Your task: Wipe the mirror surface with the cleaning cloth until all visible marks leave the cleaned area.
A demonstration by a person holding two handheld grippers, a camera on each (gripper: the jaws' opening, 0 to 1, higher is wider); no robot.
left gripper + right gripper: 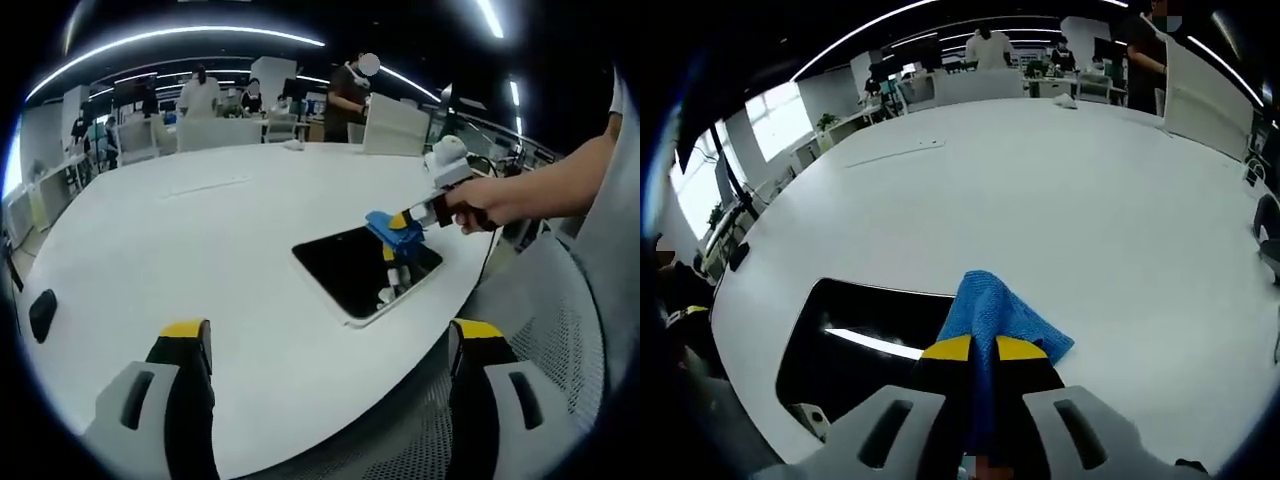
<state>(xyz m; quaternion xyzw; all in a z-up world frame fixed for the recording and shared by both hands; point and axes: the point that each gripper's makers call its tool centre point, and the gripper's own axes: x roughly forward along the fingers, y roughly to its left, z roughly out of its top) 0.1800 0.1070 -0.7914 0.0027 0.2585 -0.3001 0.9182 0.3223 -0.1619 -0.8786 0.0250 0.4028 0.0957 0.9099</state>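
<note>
White surface [200, 230] carries mirror [365, 268], lying flat near my edge, 4 o'clock of centre in left gripper view. My right tool [985, 350] clamps blue cleaning cloth [995, 310]; cloth sits at mirror's 3 o'clock edge in right gripper view. My left tool [335, 340] gapes wide, idle, well apart from mirror. Judgement: press cloth flat, sweep overlapping strokes toward 9 o'clock, keep mirror from sliding.

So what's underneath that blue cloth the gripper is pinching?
The blue cloth, clamped in the right gripper, hangs over the edge of the dark mirror lying on the white table. The glass beneath the cloth is covered, so any marks there cannot be seen.
</note>
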